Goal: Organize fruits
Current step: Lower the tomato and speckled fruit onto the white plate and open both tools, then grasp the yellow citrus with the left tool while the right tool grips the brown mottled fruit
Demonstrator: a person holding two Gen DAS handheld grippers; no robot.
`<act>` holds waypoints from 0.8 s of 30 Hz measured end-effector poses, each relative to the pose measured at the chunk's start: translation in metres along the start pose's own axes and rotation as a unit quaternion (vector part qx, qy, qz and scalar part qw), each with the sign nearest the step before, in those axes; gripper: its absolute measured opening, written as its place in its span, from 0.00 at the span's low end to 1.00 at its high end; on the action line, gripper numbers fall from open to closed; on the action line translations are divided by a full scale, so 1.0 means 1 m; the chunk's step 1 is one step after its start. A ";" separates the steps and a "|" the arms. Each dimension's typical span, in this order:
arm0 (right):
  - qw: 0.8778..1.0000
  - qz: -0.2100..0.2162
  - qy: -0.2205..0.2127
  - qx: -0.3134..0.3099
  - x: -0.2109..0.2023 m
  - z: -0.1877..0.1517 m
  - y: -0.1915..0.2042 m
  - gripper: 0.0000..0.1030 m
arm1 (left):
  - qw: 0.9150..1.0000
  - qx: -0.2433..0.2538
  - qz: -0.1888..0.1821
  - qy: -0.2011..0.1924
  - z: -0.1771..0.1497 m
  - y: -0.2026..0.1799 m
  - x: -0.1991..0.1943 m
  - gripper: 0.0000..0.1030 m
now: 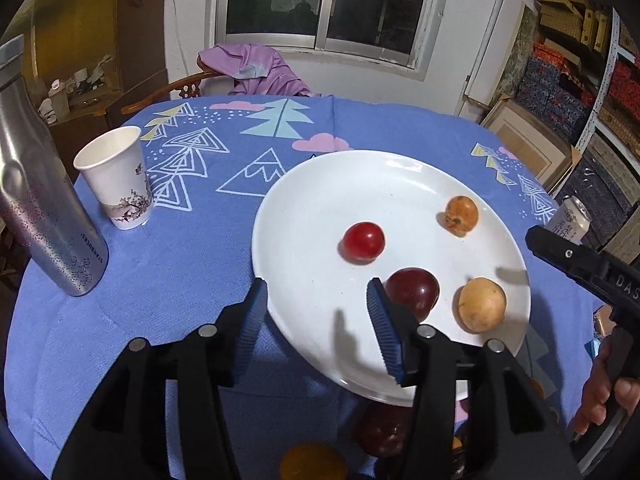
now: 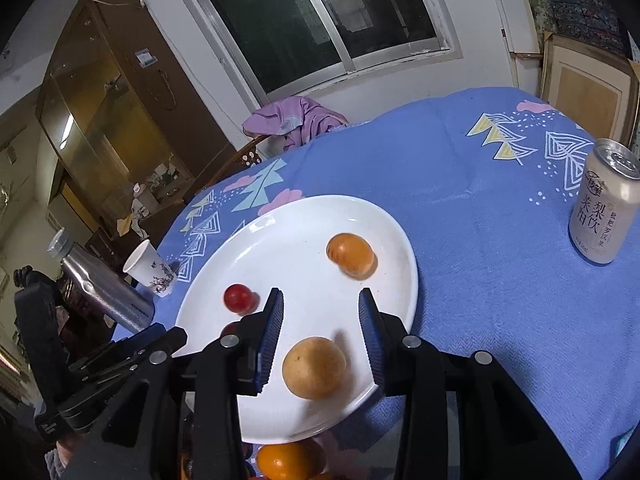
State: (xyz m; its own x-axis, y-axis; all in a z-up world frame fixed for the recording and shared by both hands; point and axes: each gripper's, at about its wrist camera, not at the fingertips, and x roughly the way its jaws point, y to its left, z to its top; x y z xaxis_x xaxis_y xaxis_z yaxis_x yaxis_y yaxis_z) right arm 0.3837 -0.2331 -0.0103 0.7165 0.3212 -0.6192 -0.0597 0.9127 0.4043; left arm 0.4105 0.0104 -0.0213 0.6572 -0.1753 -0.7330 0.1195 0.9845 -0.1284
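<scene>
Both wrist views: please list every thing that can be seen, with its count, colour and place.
plate: one, white, middle of the table
fruits: four on the plate: small red one, dark red one, orange one, yellow-brown one
more fruit: orange and dark red, below the plate's near rim, count unclear
paper cup: one, white with flowers, left of the plate
bottle: one, silver, beside the cup
can: one, pale, right of the plate
tablecloth: blue, patterned
purple cloth: on a chair
left gripper: black, blue pads, open
right gripper: same, open around the yellow-brown fruit
</scene>
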 end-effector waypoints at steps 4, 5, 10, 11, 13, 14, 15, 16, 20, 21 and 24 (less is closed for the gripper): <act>1.000 0.003 -0.019 0.003 -0.026 -0.008 -0.002 0.50 | 1.000 -0.002 -0.003 -0.014 -0.014 0.006 -0.026 0.57; 1.000 0.005 -0.022 0.004 -0.032 -0.010 -0.002 0.50 | 1.000 -0.002 -0.006 -0.015 -0.021 0.009 -0.033 0.58; 0.999 0.001 -0.044 -0.005 -0.069 -0.037 -0.005 0.60 | 1.000 0.001 -0.004 -0.009 -0.066 0.017 -0.061 0.72; 0.999 -0.001 -0.048 -0.007 -0.077 -0.046 -0.007 0.62 | 1.000 0.002 -0.007 -0.008 -0.075 0.018 -0.067 0.72; 0.999 -0.005 -0.053 0.000 -0.090 -0.061 -0.014 0.66 | 1.000 0.001 -0.011 -0.014 -0.087 0.019 -0.077 0.78; 0.999 -0.003 -0.052 0.007 -0.094 -0.067 -0.018 0.66 | 1.000 -0.004 -0.004 -0.017 -0.091 0.021 -0.080 0.80; 0.999 0.000 -0.049 0.020 -0.098 -0.074 -0.024 0.66 | 1.000 -0.009 0.001 -0.018 -0.093 0.023 -0.080 0.81; 0.998 0.003 -0.045 0.032 -0.100 -0.078 -0.029 0.66 | 1.000 -0.016 0.003 -0.014 -0.093 0.026 -0.078 0.81; 0.996 0.023 -0.038 0.074 -0.098 -0.081 -0.046 0.67 | 0.999 -0.045 -0.018 0.020 -0.089 0.038 -0.057 0.81; 0.996 0.022 -0.035 0.078 -0.097 -0.081 -0.048 0.67 | 0.998 -0.048 -0.023 0.026 -0.089 0.039 -0.054 0.81; 0.996 0.021 -0.022 0.083 -0.091 -0.080 -0.048 0.67 | 0.998 -0.046 -0.026 0.038 -0.087 0.038 -0.046 0.81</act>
State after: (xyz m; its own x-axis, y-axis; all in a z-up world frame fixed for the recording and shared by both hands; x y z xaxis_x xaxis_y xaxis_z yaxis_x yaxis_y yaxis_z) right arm 0.2656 -0.2862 -0.0275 0.7464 0.3427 -0.5705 0.0233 0.8433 0.5369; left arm 0.3200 0.0560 -0.0509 0.5934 -0.2288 -0.7717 0.0804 0.9708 -0.2260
